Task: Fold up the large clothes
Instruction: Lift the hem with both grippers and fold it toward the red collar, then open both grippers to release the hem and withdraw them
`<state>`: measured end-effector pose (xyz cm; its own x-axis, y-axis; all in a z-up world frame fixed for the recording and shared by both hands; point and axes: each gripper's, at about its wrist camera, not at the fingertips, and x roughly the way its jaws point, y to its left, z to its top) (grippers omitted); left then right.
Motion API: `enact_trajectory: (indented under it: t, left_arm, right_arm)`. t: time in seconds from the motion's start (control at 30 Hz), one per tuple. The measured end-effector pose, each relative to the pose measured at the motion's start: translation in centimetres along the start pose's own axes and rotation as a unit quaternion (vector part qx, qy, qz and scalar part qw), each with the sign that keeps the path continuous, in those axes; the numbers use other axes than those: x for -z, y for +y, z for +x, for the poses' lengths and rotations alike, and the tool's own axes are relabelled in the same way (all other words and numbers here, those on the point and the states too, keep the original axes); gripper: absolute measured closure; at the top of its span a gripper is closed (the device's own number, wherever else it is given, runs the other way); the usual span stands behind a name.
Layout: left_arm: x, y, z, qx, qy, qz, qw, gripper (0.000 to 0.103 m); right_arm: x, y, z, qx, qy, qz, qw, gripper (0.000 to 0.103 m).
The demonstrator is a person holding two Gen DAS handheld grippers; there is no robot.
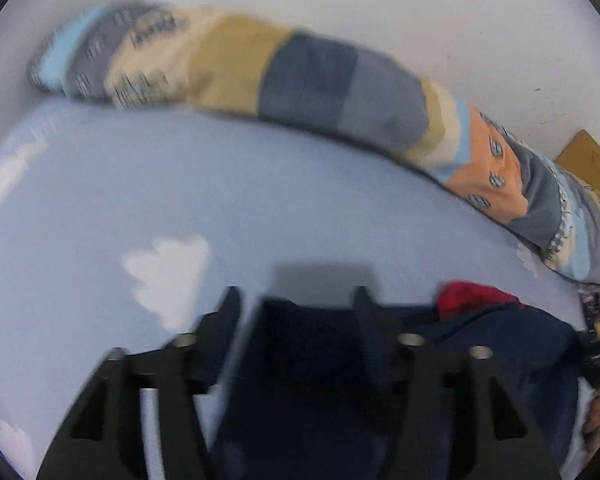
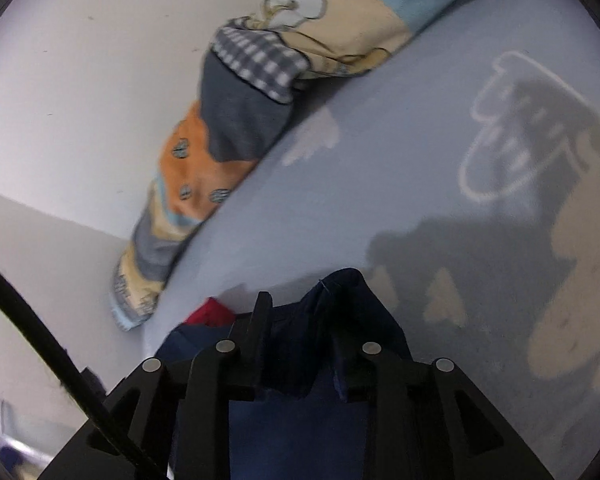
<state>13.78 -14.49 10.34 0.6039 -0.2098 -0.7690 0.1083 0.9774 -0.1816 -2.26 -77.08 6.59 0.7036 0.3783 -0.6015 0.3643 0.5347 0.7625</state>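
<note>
A dark navy garment with a red part lies on a light blue bed sheet. My left gripper has its fingers apart, with the navy cloth lying between them. In the right wrist view the navy garment bunches up between the fingers of my right gripper, which pinch a fold of it and lift it. The red part shows to the left of that gripper. The left view is blurred.
A long patchwork quilt roll lies along the white wall at the far edge of the bed; it also shows in the right wrist view. The sheet has white cloud prints and a cartoon print. A black cable crosses lower left.
</note>
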Motion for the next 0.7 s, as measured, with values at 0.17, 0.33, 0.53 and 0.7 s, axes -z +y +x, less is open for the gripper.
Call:
enact_trajectory:
  t: [0.17,0.33,0.53,0.7]
  left_arm:
    - [-1.1,1.5,-3.6,0.005,-0.04,-0.009,0.9992,0.029]
    - [0.8,-0.4,-5.7,0.033,-0.057,0.027,0.9974,0.029]
    - [6.8,-4.5,-4.7,0.012,-0.085,0.098,0.9915,0.028]
    - [9.3,-3.8,0.0,-0.096,-0.066,0.122,0.9857,0.028]
  right_arm:
    - [-0.6,0.1,-2.2,-0.069,0.017,0.046,0.996,0.039]
    - [-0.7,0.0,-5.5,-0.151,-0.035,0.123,0.98,0.025]
    - [3.7,8.5,-3.1,0.005,-0.045,-0.179,0.983,0.039]
    - [6.2,7.0,3.4,0.114,-0.019,-0.244,0.963,0.079]
